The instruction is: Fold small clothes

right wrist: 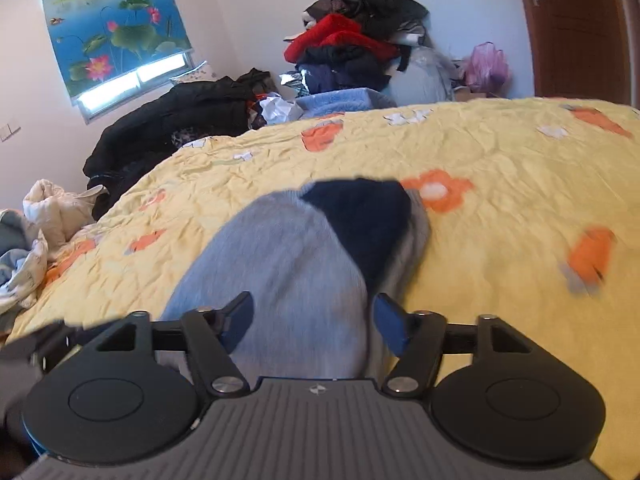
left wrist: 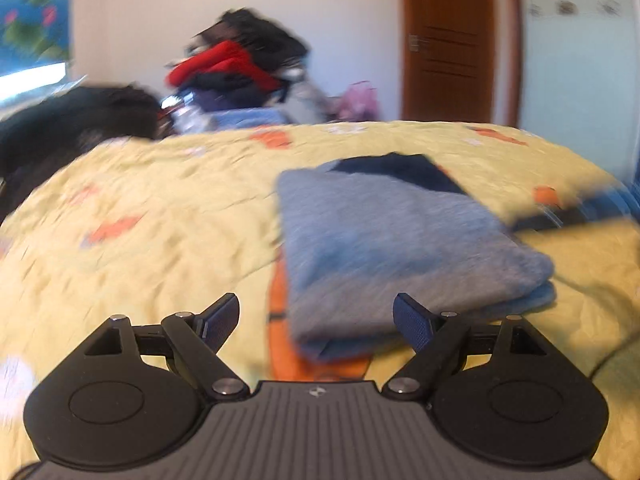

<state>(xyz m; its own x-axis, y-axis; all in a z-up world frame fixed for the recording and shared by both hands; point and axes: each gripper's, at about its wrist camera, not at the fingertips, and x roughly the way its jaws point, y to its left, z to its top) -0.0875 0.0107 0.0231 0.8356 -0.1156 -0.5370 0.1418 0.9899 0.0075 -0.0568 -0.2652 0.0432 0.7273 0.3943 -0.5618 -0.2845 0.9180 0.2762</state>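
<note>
From the right wrist view, crumpled pale laundry [right wrist: 32, 240] lies at nine o'clock, a black coat [right wrist: 172, 120] at ten, a lotus poster [right wrist: 112, 24] at eleven, and a heap of red and dark clothes [right wrist: 352, 40] at twelve. The folded grey garment [right wrist: 288, 248] with its navy patch rests on the yellow flowered bedspread [right wrist: 500, 168], dead ahead. The left gripper [left wrist: 316, 320] is released, empty, with the garment's near corner before it. The right gripper [right wrist: 314, 322] is released too, pads clear of the cloth.
</note>
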